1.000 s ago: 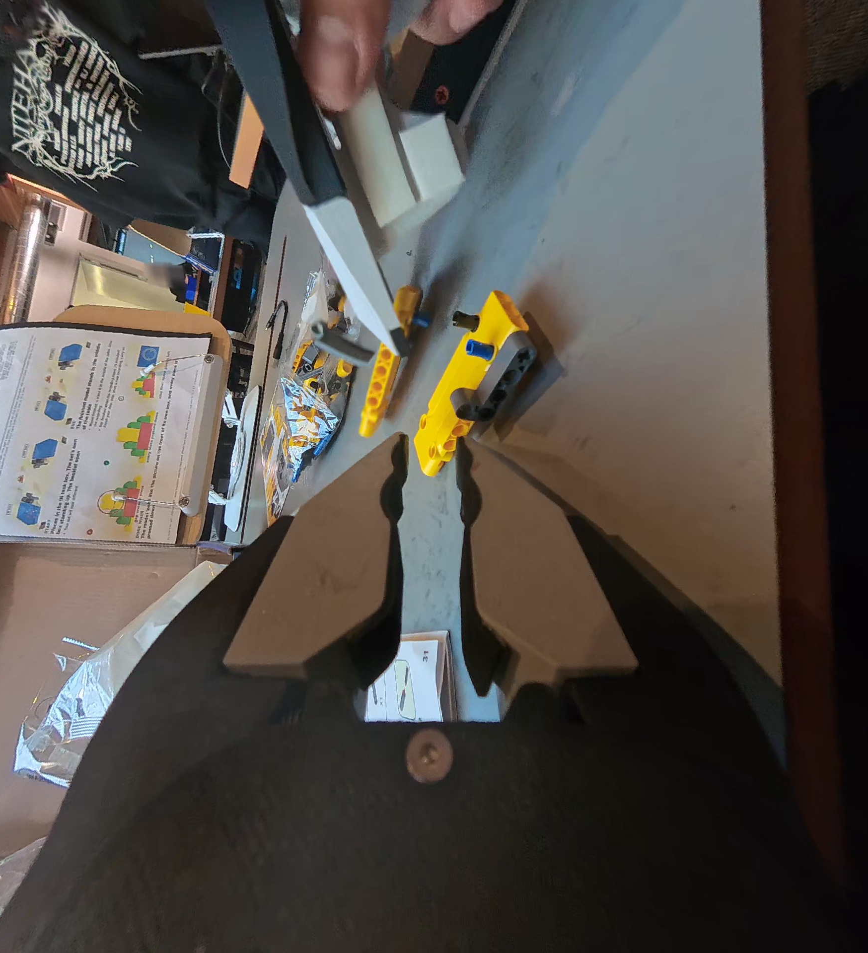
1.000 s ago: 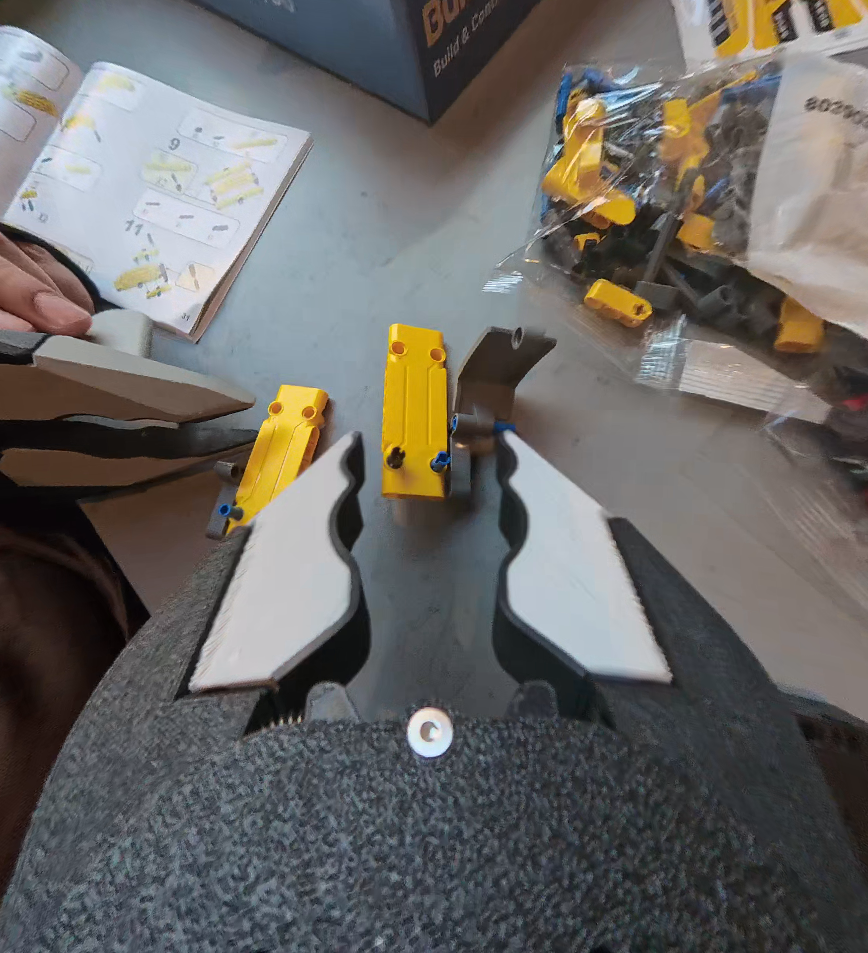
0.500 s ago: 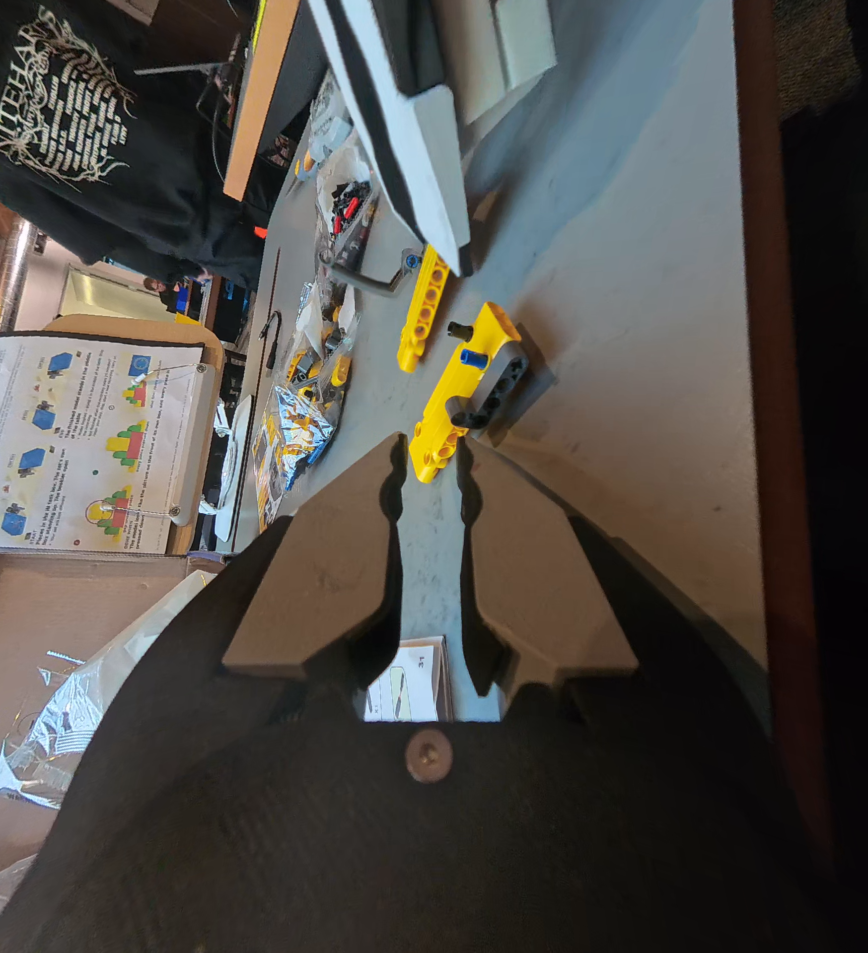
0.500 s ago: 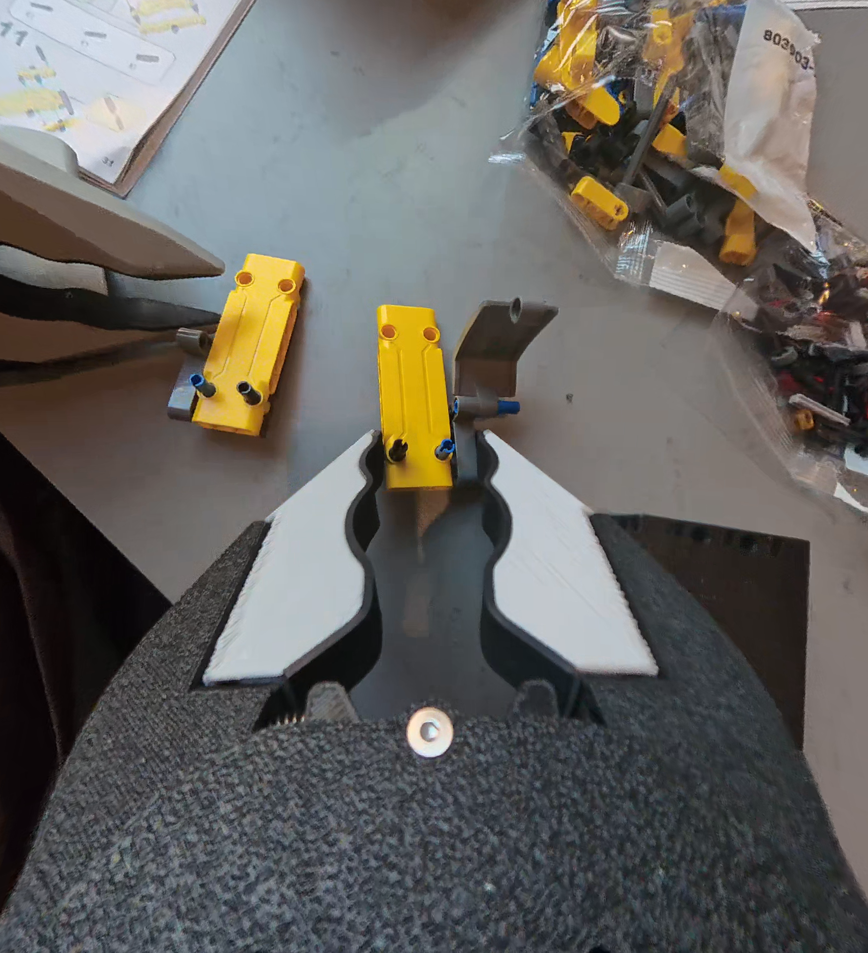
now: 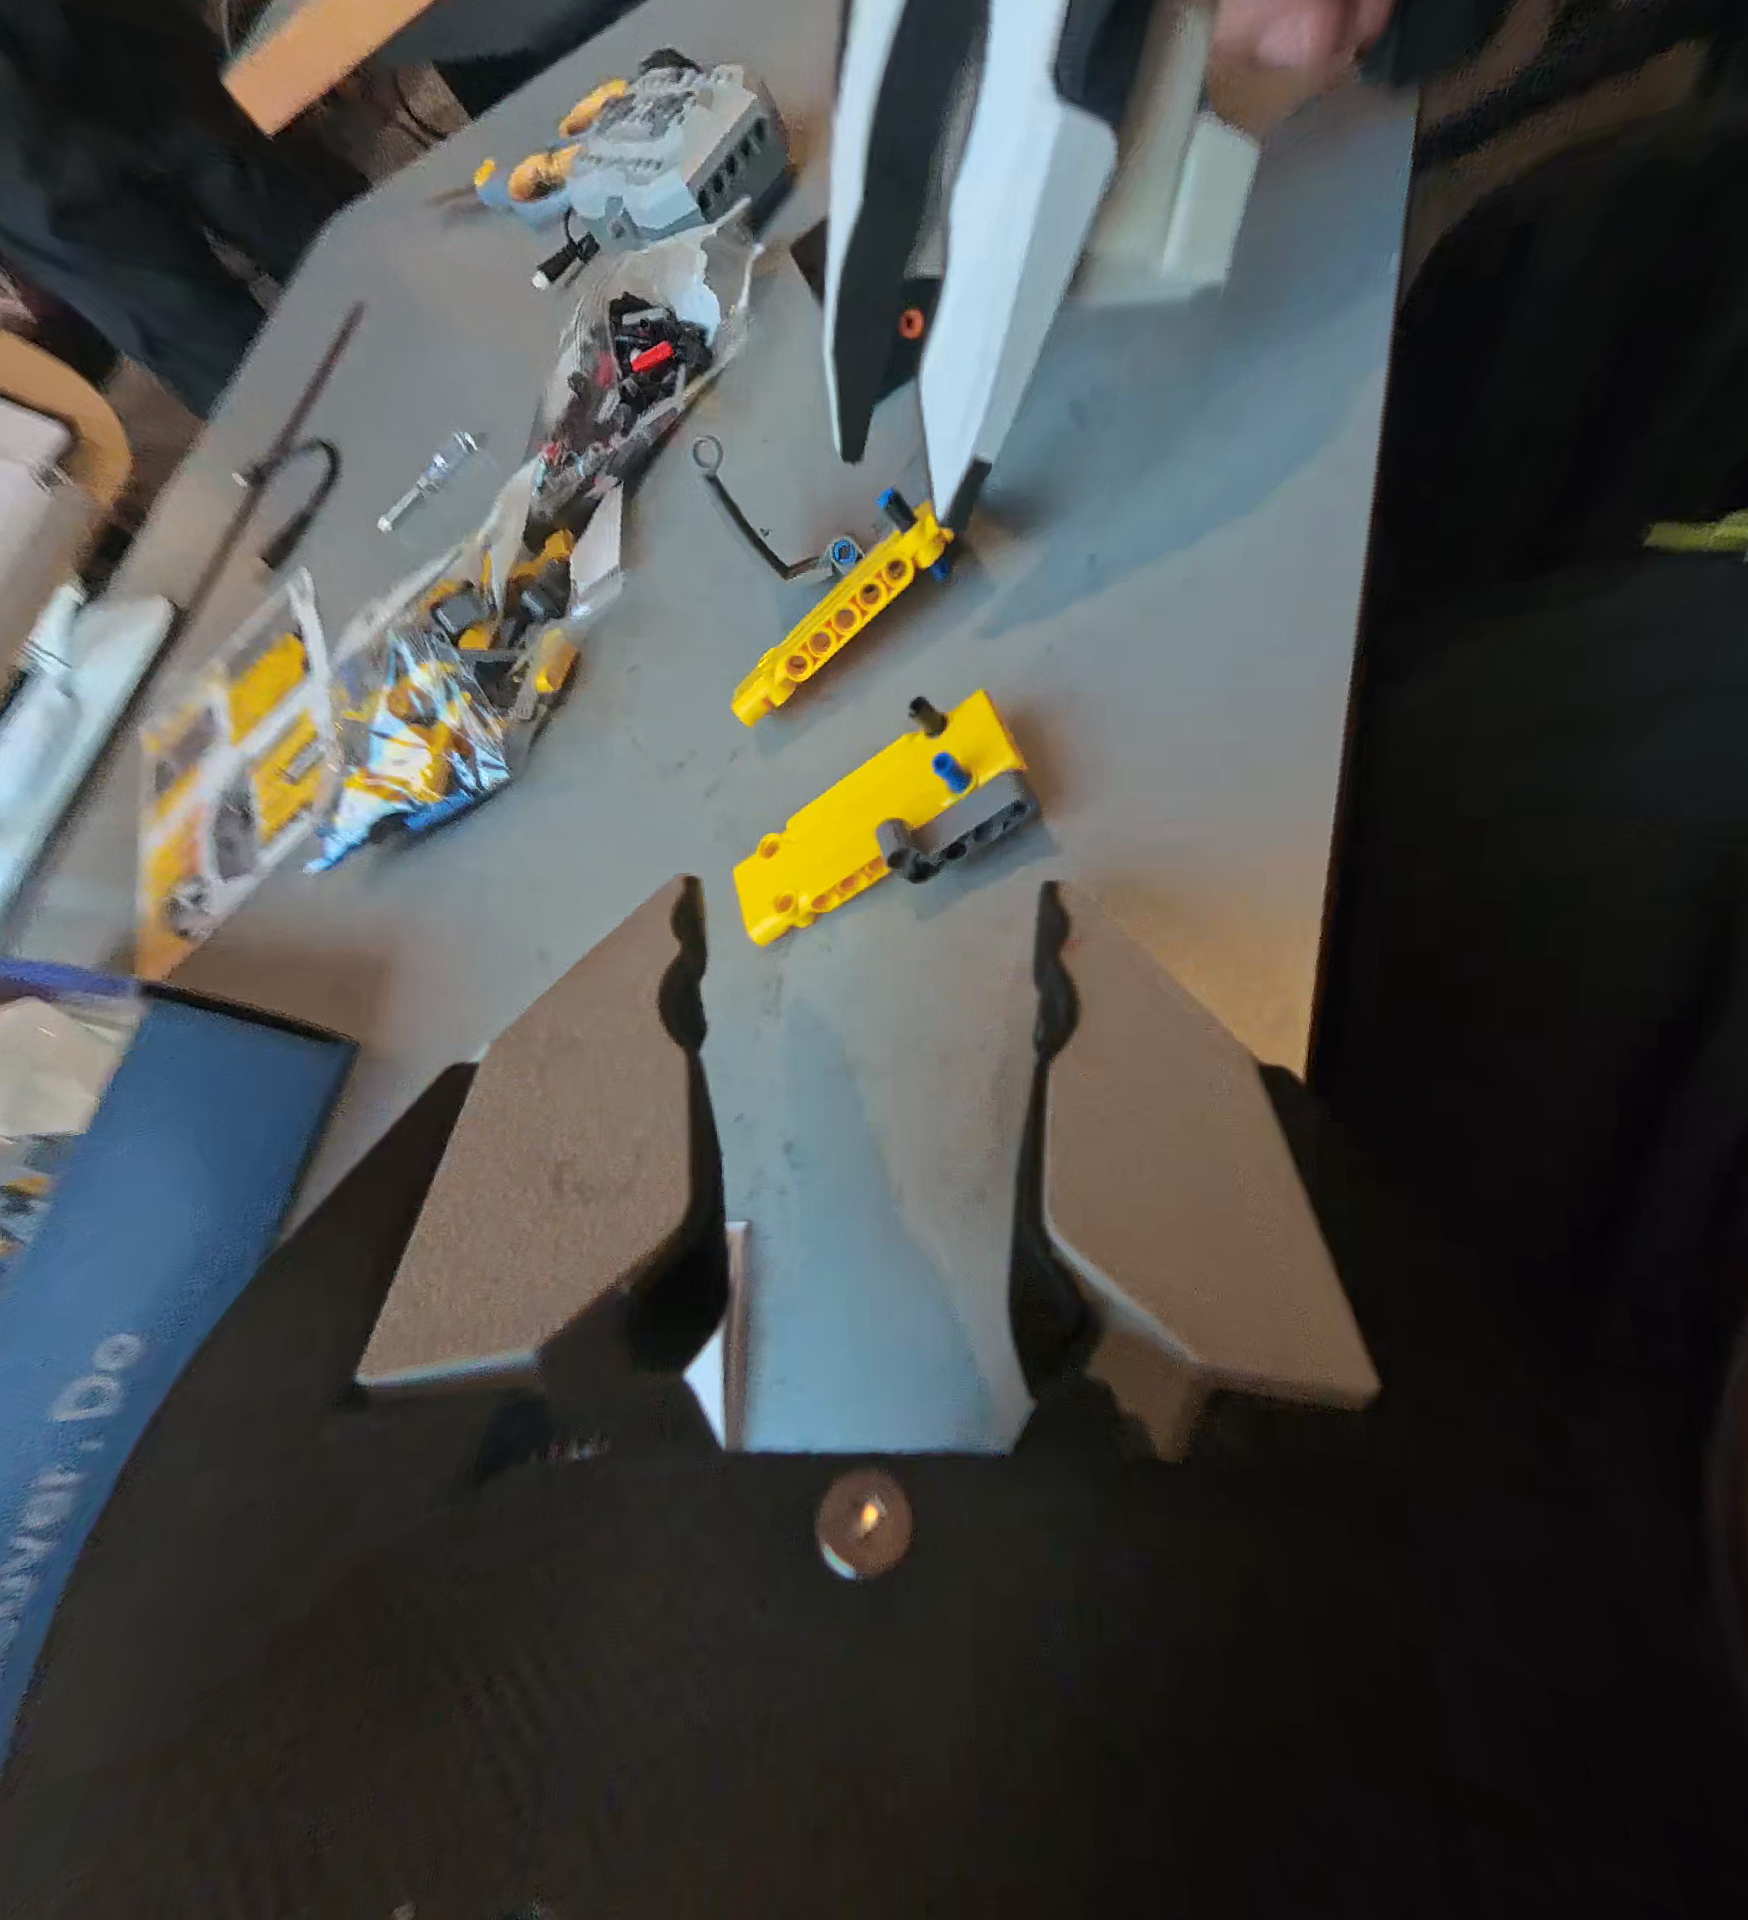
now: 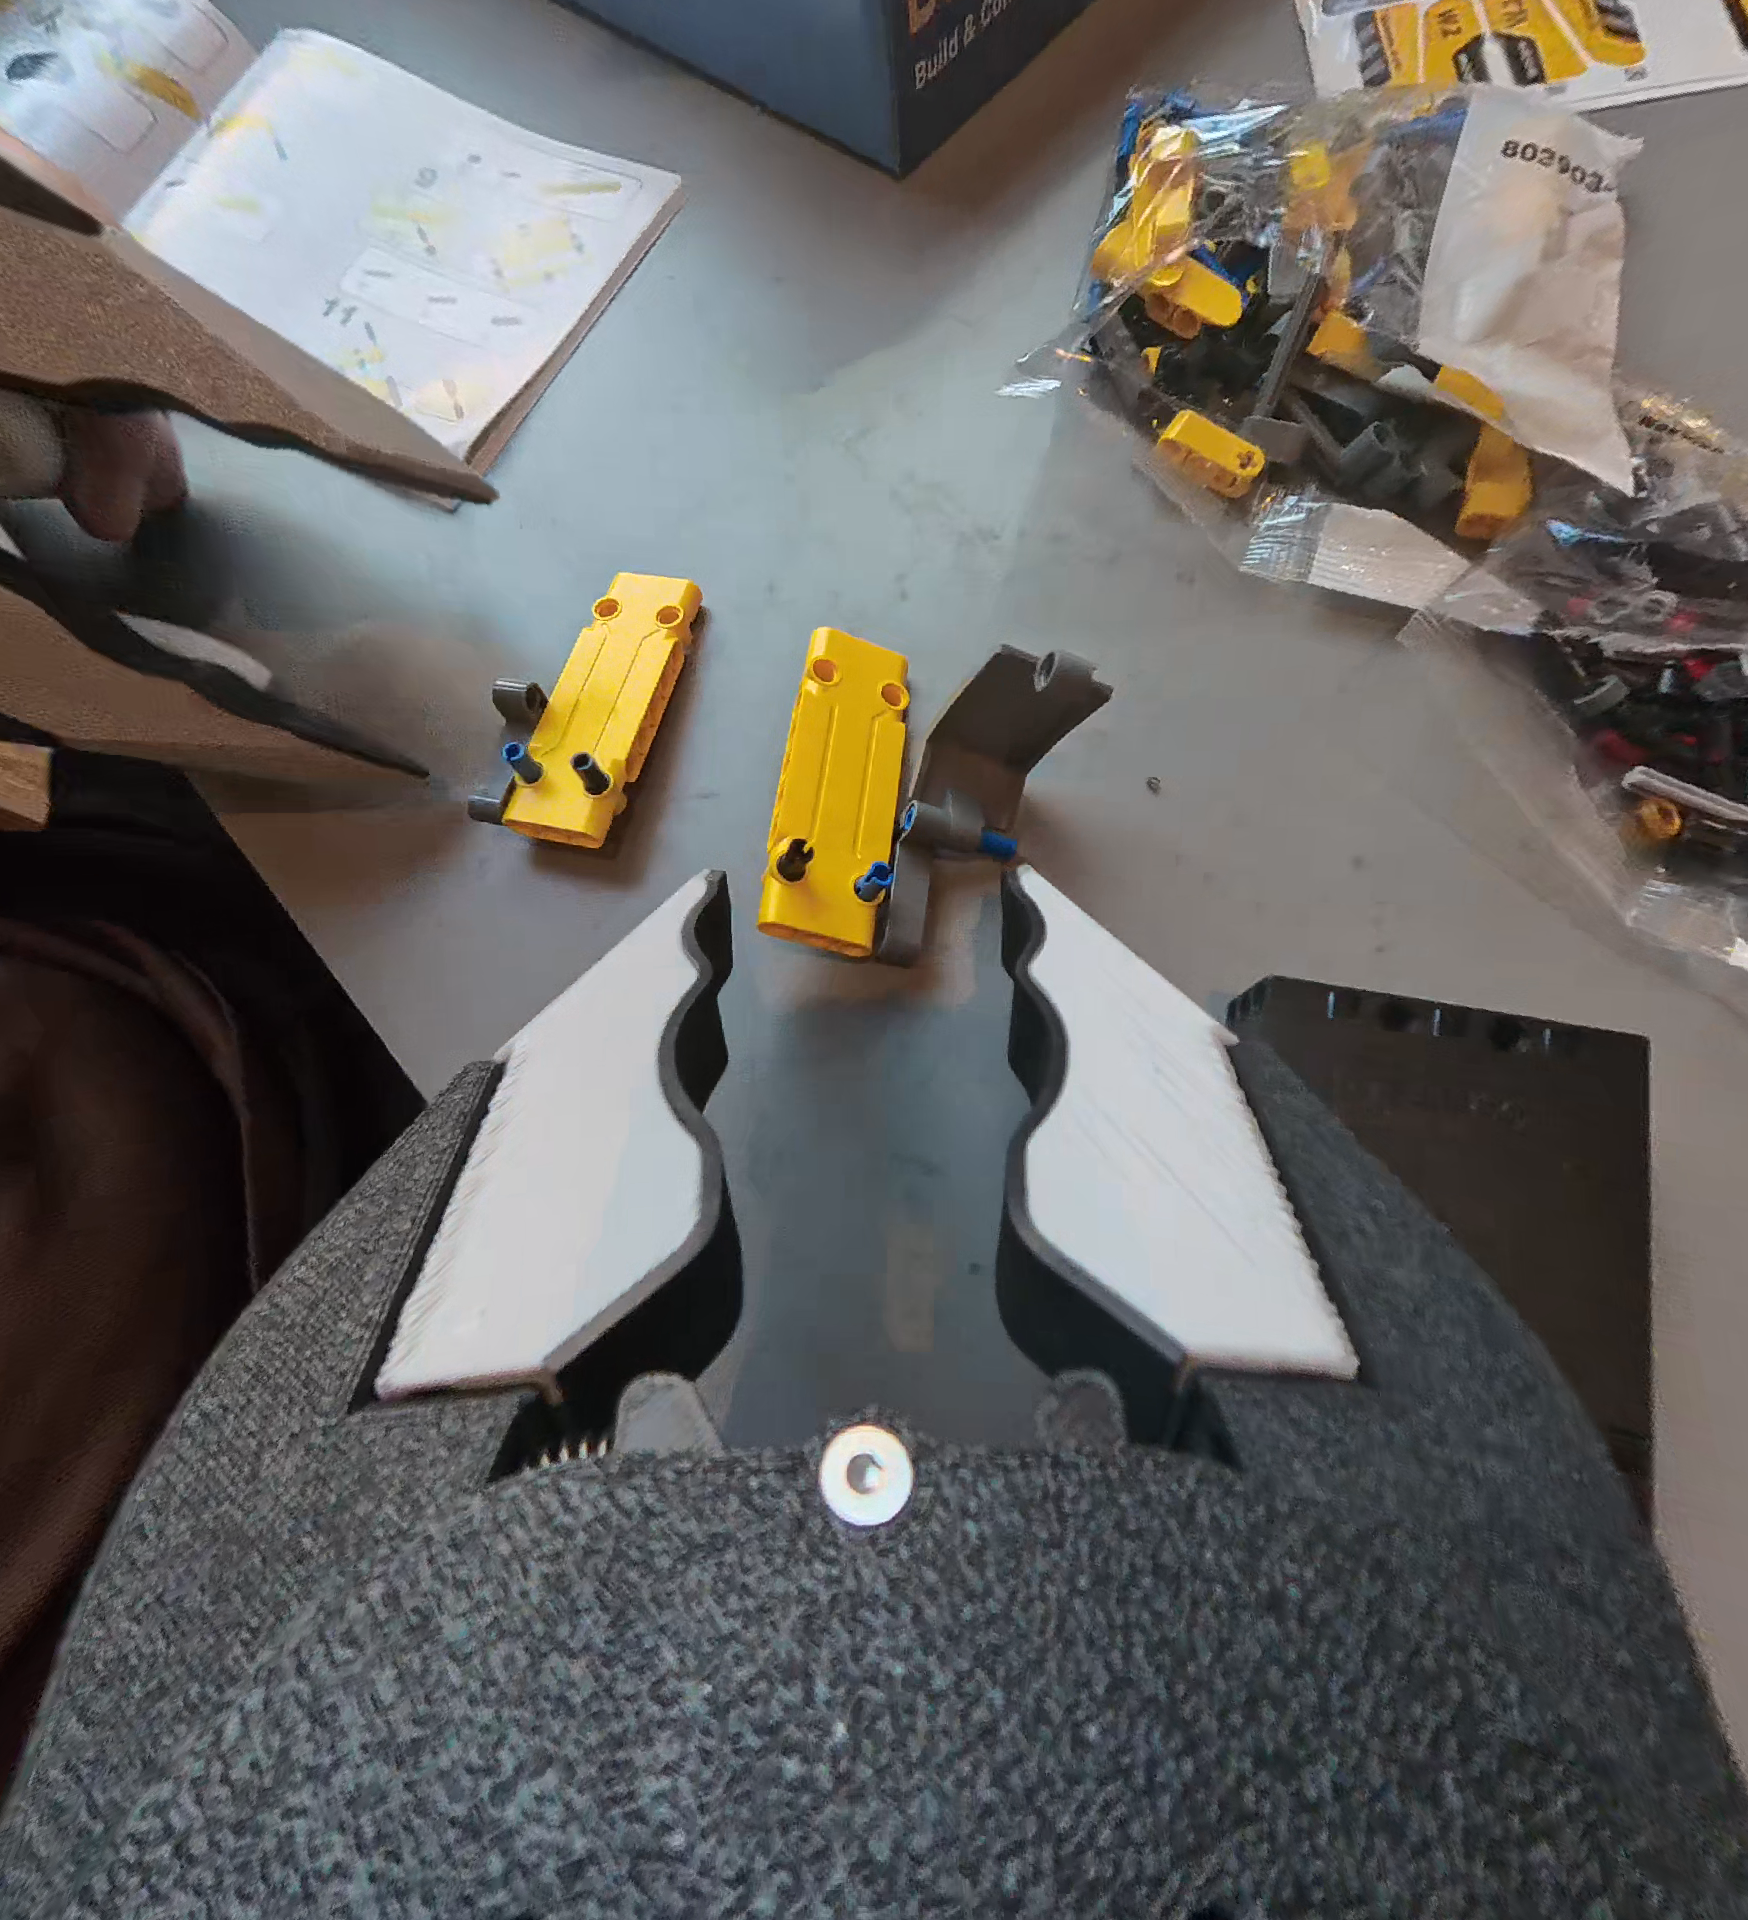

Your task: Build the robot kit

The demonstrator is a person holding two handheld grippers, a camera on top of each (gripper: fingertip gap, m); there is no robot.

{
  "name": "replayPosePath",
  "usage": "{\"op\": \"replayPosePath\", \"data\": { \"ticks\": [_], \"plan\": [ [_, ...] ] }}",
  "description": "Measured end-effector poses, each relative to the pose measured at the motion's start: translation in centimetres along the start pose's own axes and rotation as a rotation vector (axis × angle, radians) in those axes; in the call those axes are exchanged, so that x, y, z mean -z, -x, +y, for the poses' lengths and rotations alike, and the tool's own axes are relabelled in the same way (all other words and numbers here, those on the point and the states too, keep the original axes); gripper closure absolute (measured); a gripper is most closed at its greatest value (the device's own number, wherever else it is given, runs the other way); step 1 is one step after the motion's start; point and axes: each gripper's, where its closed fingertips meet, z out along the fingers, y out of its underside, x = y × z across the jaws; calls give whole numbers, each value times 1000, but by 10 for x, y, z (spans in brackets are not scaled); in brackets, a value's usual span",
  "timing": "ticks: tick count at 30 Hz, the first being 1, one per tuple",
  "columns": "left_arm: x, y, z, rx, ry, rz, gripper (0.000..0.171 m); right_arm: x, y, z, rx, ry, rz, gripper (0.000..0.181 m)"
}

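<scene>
The grey table (image 6: 849, 436) filled both views. A dark blue box (image 6: 963, 73) stood at the top centre of the right wrist view, an open booklet (image 6: 413, 239) at upper left, and clear bags of parts (image 6: 1369, 312) at upper right. The right gripper (image 6: 865, 894) had its fingers spread and empty. A yellow panel with a grey curved piece (image 6: 834, 790) lay just beyond its tips, at frame centre. The left gripper (image 5: 865, 914) was likewise spread and empty. The yellow panel with a grey beam (image 5: 880, 821) lay just ahead of its tips, near the centre of the left wrist view. Whether either gripper touched a panel could not be told.
</scene>
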Motion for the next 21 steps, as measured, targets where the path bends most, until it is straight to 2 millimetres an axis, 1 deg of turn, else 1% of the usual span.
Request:
{"op": "replayPosePath", "data": {
  "ticks": [2, 3, 4, 6, 8, 12, 15, 21],
  "plan": [
    [-2, 0, -2, 111, 15, 26, 94, -4, -1, 2, -37, 6, -28, 128],
    [-5, -2, -2, 138, 29, 32, 88, -6, 1, 2, -39, 9, -42, 130],
    [-8, -2, -3, 146, 41, 19, 86, -8, 2, 3, -28, 15, -52, 134],
    [-12, 6, -6, 137, 40, -44, 92, -11, 4, 5, 19, 42, -41, 143],
    [-15, 9, -9, 149, 33, -62, 96, -15, 6, 7, 74, 68, -14, 144],
    [-23, 4, -5, 156, 77, -9, 98, -20, 13, 10, 188, 103, 33, 145],
    [-25, -1, -3, 119, 96, 3, 97, -21, 16, 9, 259, 114, 72, 147],
    [-24, -5, -6, 37, 82, -28, 106, -25, 21, 7, 277, 106, 78, 148]
  ]
}}
